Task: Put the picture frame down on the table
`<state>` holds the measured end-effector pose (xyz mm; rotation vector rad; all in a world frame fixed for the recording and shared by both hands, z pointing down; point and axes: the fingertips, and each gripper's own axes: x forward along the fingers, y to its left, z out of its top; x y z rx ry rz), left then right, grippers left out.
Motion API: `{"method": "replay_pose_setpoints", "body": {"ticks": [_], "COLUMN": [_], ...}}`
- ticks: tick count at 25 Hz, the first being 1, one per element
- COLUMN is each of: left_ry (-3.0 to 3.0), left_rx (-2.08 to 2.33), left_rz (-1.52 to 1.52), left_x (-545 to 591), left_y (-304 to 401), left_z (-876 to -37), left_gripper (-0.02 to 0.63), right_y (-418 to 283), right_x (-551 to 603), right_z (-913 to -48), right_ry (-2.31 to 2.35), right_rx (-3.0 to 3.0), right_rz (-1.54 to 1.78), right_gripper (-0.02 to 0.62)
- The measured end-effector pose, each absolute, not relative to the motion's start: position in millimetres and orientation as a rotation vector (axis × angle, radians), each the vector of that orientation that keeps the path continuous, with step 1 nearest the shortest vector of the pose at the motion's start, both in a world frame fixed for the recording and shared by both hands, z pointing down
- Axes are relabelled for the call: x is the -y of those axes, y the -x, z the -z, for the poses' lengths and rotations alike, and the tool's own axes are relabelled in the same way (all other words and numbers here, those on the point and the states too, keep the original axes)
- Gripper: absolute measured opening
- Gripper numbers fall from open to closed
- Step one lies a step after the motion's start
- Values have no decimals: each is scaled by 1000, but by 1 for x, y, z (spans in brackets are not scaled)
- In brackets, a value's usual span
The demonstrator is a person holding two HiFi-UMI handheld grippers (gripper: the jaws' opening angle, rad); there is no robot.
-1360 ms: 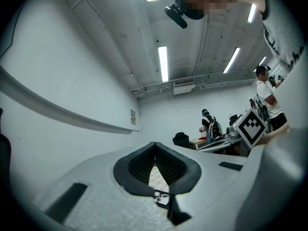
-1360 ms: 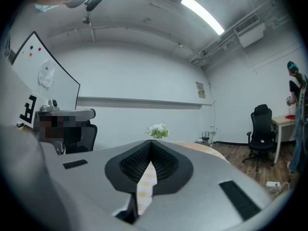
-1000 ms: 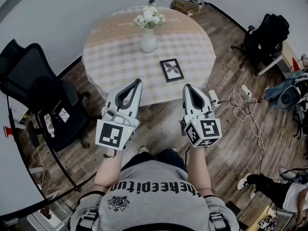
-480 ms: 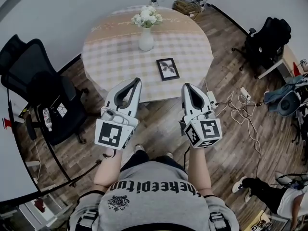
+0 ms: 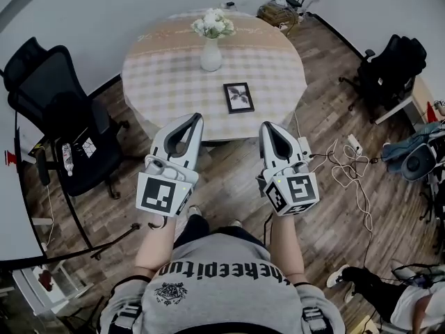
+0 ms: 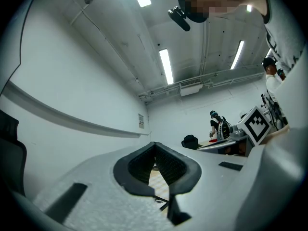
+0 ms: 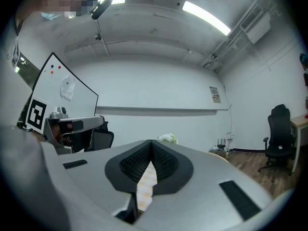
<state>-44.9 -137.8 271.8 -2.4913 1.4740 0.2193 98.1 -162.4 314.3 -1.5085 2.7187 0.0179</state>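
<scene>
- Two grippers in view, neither carrying anything. Items run left to right.
- Black office chair (image 5: pixel 59 117): far left, just beside the table (image 5: pixel 160 75), not in your line.
- Left gripper (image 5: pixel 195 119): jaws clenched together with nothing between them. You hold it over the floor, short of the table's near edge.
- Flower vase (image 5: pixel 211 56): upright near the table's middle, well apart from the frame.
- Picture frame (image 5: pixel 238 97): flat and face up on the checked cloth, on the near-right part of the table. It sits inside the edge and neither gripper touches it.
- Step, my read: the put-down looks done and you're standing clear.
- Next move: nothing needed on the frame. To nudge it, you'd have to step in and open one pair of jaws first.
- Right gripper (image 5: pixel 266 126): also clenched and empty, held alongside the left one.
- Loose cables (image 5: pixel 341 165): on the floor right of the table, a trip risk if you step that way.
- Second black chair (image 5: pixel 393 65): far right, well apart.
</scene>
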Motion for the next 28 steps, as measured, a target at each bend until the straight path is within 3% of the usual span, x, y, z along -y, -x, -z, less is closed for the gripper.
{"method": "replay_pose_setpoints", "body": {"ticks": [28], "left_ry": [2393], "left_rx": [-1611], "left_rz": [-188], "left_x": [85], "left_y": [-9], "left_z": [-274], "left_gripper": [15], "right_y": [-142], "right_x": [122], "right_z": [-317], "right_ry": [1336], "right_rx": [-2799], "right_rz": [-43], "right_gripper": [6]}}
